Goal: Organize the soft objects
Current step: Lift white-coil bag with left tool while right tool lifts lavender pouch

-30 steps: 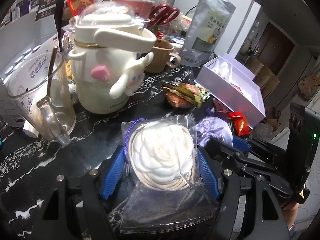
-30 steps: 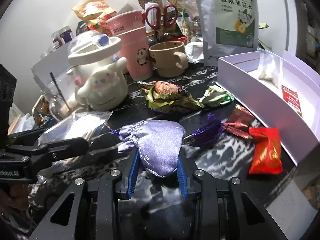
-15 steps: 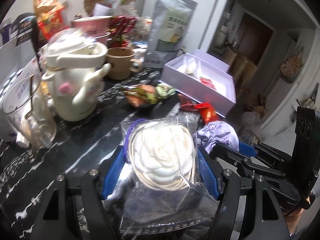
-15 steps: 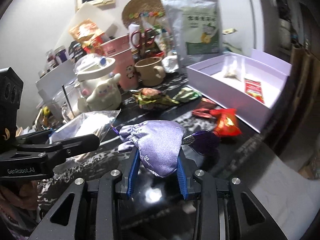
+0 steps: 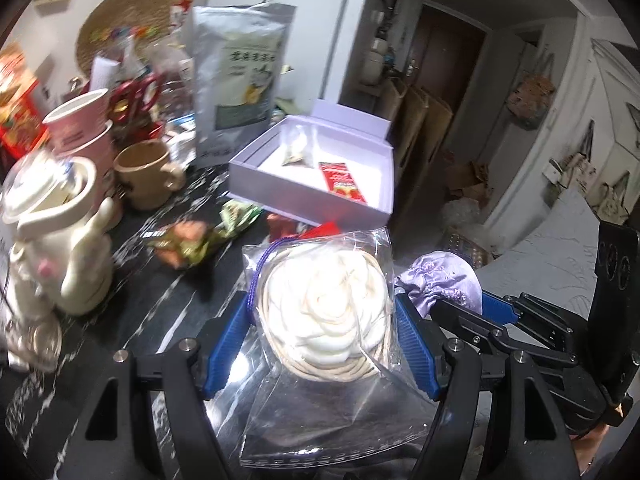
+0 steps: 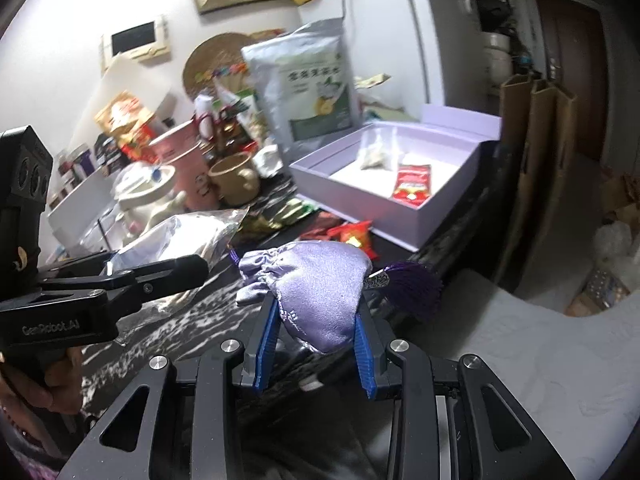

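Presently both of my grippers are loaded and raised above the dark marbled table [image 5: 132,312], so I judge the sorting partly done. My left gripper [image 5: 322,320] has its blue pads closed against the sides of a clear plastic bag [image 5: 320,400] holding a white fabric flower [image 5: 328,308] coiled in pale cord. My right gripper [image 6: 316,320] is pinched narrow on a lilac satin pouch [image 6: 316,284], with its dark purple tassel [image 6: 412,288] hanging off to the right. The open lilac box [image 6: 360,196] stands ahead at the table's edge and already holds two items: a small clear packet [image 6: 374,152] and a red sachet [image 6: 412,184] lying flat on its white floor. Left on the table, near the box's front wall, are a red pouch [image 6: 354,234] and some green and orange wrapped pieces [image 5: 200,236]; their exact number I cannot tell. Remaining work, in my judgement: deliver both held items, then collect those. As to orientation, the bagged flower faces up toward my left camera, and the bag's long axis runs along the fingers, its open flap end toward the box and its sealed end back toward me. The pouch lies crosswise between my right fingers, its gathered neck pointing left and its rounded bottom drooping between the pads. A cream teapot [image 5: 60,240], a tan mug [image 5: 148,172] and a silver foil bag [image 5: 236,80] stand well apart and are not part of the job, as I read it.
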`<state>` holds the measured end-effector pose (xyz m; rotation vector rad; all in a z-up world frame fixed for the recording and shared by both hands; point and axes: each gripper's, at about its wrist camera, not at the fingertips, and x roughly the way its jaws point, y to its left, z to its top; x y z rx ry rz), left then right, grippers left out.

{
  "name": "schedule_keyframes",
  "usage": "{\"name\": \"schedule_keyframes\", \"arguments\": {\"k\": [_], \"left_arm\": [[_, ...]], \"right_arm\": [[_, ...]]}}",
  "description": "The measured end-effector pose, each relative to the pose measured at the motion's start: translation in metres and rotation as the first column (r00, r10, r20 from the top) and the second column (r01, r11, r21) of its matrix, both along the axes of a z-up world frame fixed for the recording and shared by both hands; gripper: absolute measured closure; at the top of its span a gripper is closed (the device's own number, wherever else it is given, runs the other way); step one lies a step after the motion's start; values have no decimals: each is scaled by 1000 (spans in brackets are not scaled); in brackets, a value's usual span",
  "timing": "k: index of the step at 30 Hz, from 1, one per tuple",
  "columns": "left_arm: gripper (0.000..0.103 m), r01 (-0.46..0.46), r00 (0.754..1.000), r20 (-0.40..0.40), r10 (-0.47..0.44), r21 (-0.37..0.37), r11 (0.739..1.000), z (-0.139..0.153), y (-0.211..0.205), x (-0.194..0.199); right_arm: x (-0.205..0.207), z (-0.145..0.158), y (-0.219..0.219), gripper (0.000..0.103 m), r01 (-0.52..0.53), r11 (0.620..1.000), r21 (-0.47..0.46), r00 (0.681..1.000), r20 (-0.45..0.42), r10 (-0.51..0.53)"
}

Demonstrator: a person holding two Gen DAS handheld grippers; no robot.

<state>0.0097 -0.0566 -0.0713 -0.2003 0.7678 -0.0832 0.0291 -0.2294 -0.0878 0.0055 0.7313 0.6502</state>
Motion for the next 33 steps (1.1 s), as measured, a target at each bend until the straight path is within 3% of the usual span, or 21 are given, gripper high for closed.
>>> {"name": "schedule_keyframes", "arguments": {"k": [8,17,33], "left_arm": [[32,63,997,51,-65,36,997,25,-15,22],[32,96,981,161,-108,82,992,65,-23,51],[32,114,950,273,-150,143,983,113,-25,132]], "right_arm": [[12,23,-16,69,62,998,9,997,41,-62],[34,63,-22,69,81,997,6,987,137,-81],[112,113,-23,69,101,994,30,965,238,-105]]}}
